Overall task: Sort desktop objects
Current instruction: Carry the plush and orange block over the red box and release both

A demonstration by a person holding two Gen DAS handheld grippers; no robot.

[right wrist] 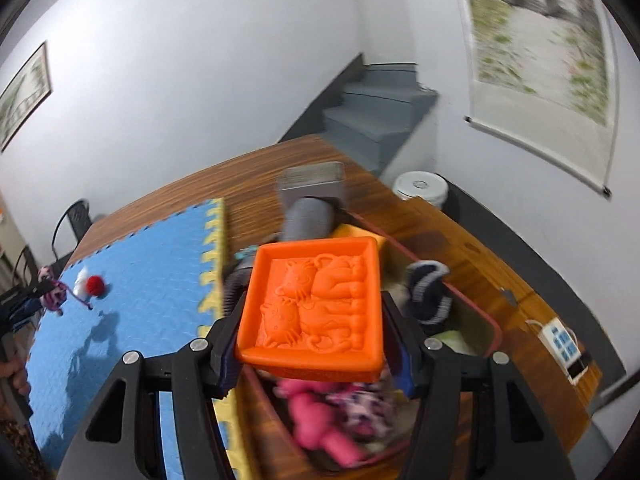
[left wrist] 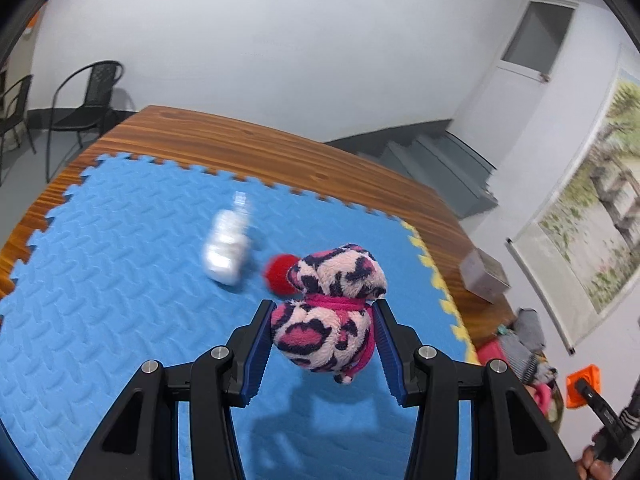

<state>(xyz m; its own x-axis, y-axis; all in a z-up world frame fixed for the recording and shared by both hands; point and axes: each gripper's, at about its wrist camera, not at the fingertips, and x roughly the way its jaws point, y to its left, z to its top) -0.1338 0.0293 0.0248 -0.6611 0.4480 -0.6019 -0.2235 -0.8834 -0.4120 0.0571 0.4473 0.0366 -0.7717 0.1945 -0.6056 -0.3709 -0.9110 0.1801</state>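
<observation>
While each hand-held gripper [left wrist: 324,336] carries, blue mat [left wrist: 120,280] lies open.

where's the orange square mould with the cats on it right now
In the right wrist view the orange square plastic mould with raised cats sits between the right gripper's fingers, held above the red-rimmed bin of soft toys beside the blue foam mat.
</observation>
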